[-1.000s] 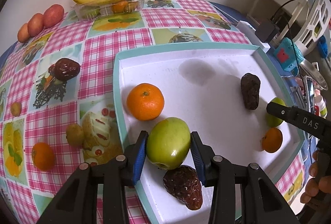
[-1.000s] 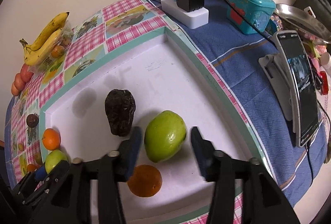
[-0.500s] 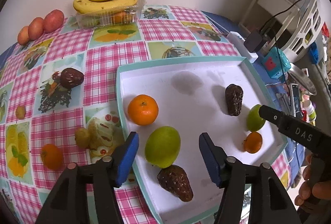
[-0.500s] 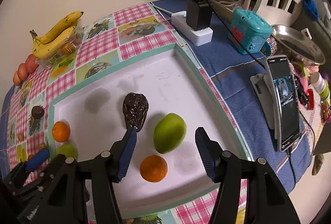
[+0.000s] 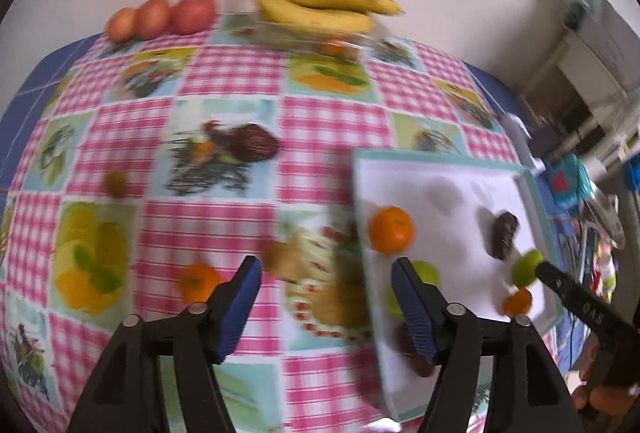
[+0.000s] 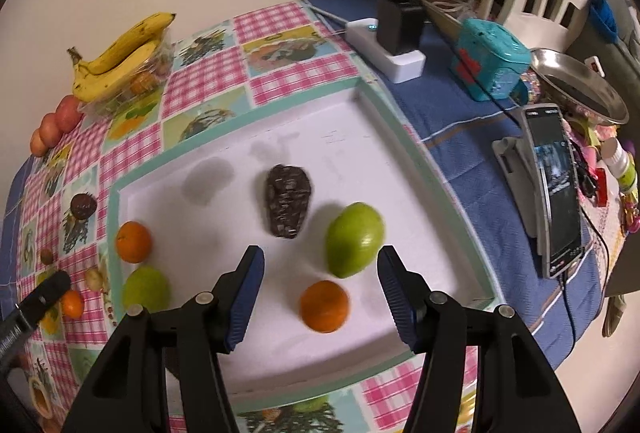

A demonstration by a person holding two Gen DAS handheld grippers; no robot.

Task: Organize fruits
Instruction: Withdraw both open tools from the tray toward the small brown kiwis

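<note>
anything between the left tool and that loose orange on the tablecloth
Nothing visible blocks it. The left tool is open and the loose orange lies on bare tablecloth just beside its left finger. The small brownish fruit sits ahead between the fingers, off that path.

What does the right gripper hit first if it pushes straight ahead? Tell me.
Most likely the orange, which lies between the open right gripper fingers on the white tray. The green fruit sits just beyond to the right. Depth is uncertain.
</note>
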